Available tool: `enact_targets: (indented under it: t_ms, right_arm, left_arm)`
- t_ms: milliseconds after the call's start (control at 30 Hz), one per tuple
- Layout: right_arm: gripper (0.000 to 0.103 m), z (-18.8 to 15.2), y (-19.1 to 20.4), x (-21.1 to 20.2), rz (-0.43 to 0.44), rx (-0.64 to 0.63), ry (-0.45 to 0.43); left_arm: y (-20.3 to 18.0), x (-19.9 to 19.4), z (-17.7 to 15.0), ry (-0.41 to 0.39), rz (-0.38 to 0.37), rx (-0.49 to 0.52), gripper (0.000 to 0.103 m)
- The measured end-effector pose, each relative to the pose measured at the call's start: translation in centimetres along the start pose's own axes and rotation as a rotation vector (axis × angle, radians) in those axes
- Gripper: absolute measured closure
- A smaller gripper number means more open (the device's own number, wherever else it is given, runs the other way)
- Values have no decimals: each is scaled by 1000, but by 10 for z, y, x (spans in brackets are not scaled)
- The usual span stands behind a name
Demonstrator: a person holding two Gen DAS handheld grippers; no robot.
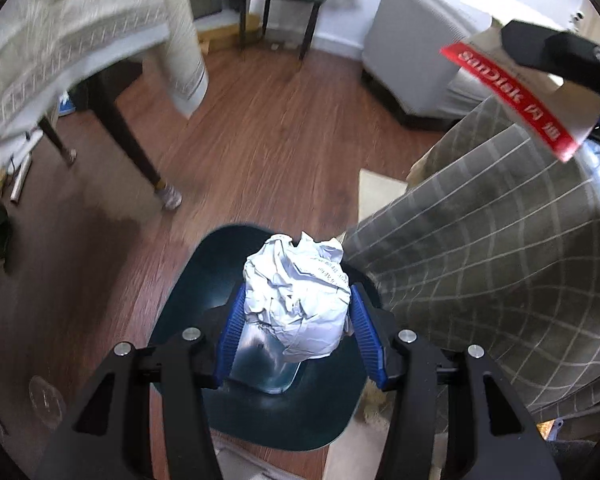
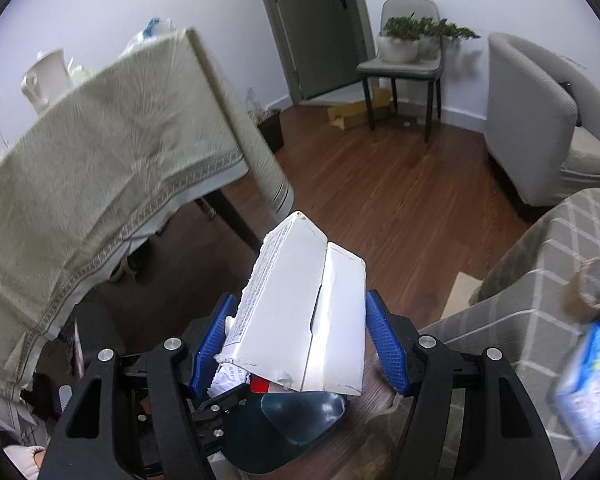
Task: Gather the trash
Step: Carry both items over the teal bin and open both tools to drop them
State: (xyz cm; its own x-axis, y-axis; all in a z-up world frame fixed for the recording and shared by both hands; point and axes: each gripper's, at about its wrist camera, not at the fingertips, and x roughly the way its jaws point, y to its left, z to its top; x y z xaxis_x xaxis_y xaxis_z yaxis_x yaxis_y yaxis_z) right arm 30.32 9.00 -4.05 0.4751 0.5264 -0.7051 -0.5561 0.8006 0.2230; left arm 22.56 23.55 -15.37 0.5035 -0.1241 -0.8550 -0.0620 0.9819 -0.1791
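Observation:
My left gripper [image 1: 298,294] is shut on a crumpled white paper ball [image 1: 296,312], which sits between its blue pads. It hangs right over the open mouth of a dark teal trash bin [image 1: 268,408] on the floor. My right gripper [image 2: 300,300] is shut on a flattened white cardboard box [image 2: 300,320]. In the left wrist view that box [image 1: 512,92] shows a red printed strip at the upper right, under a black finger [image 1: 556,54]. Below the box in the right wrist view I see the bin [image 2: 296,416] and a bit of the paper ball [image 2: 228,380].
A table draped in a beige cloth [image 2: 100,168] stands to the left, its dark leg [image 1: 136,152] near the bin. A grey checked cover [image 1: 500,272] rises close on the right. A white armchair [image 2: 540,128] and a chair with plants [image 2: 404,64] stand farther off on wood floor.

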Motion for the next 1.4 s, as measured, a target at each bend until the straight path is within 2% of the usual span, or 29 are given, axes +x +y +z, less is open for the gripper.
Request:
enact_targets:
  t_ms: [267,333,467,667,1000,1267,1400]
  right_arm:
    - [36,-11,19,40,-1,-23,96]
    - [36,-15,20,50,-4,-20,123]
    - [36,-24,21,67,-13,-23,164]
    - [36,-37,21,91,-37,-30,222]
    - [36,-58,29,126,-67,-51,312]
    - [36,-85,42,154,-65,-96,404]
    - [36,-102,48,168,-68,-135,464]
  left_arm:
    - [26,34,-18,154,14,-20,44]
    - [29,37,-22,174,12,-20,37]
    - [34,31,-22,162,21,-19,35]
    - [41,6,-14,80,29,-35,37]
    - [46,-53,5,-114,50,-44,52]
    - [35,-94,17,-233,20,-59,59]
    - [29,-108,20,-261,-10,-50,64]
